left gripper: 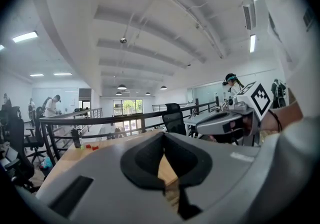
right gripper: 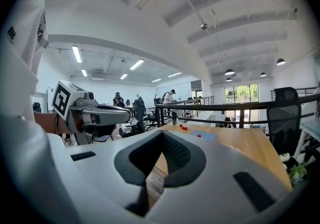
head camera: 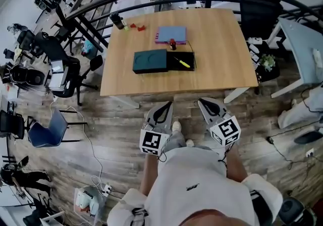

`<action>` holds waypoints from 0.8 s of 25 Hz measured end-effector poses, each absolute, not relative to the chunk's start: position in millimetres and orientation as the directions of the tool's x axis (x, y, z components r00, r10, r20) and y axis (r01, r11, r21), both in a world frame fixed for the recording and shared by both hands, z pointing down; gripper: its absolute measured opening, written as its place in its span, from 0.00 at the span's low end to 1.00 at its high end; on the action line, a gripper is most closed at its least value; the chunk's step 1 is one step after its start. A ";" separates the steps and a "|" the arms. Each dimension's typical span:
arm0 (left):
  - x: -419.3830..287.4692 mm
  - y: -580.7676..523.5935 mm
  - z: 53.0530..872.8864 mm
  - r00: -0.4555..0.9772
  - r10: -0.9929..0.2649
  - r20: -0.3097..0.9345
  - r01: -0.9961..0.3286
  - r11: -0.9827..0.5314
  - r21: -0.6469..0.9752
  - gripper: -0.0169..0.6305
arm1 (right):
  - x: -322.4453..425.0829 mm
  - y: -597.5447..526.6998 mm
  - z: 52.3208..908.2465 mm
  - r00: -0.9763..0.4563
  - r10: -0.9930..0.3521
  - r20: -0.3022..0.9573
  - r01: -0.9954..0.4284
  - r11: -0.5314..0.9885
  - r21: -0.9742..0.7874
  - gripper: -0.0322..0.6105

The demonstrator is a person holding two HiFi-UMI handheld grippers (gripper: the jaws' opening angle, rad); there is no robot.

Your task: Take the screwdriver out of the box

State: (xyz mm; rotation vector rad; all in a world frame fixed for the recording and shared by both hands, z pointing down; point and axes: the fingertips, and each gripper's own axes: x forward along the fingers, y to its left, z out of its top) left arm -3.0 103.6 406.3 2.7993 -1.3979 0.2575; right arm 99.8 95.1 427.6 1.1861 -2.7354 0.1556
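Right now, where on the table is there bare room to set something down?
Bare: the near strip of the table between the open box and the front edge, and its right side beyond the box and purple pad. Crowded: the middle, and the far left corner with a black bottle and red pieces.

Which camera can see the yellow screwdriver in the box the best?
The head view. Looking down on the table, it shows the yellow screwdriver lying in the open black box. The left gripper view and right gripper view see the table from low down; neither shows the screwdriver.
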 end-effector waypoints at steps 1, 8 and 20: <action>-2.9 98.7 408.0 0.591 -0.793 0.147 -0.793 -0.605 -0.072 0.05 | 99.5 89.3 429.9 -0.672 -0.717 0.184 -0.734 0.678 -0.036 0.04; -14.6 60.2 416.6 0.604 -0.783 0.151 -0.784 -0.618 -0.067 0.04 | 89.1 49.1 435.9 -0.659 -0.727 0.195 -0.745 0.665 -0.038 0.04; -29.5 -44.1 441.2 0.647 -0.738 0.193 -0.749 -0.662 -0.022 0.04 | 63.6 -45.7 461.0 -0.628 -0.725 0.283 -0.758 0.652 -0.015 0.04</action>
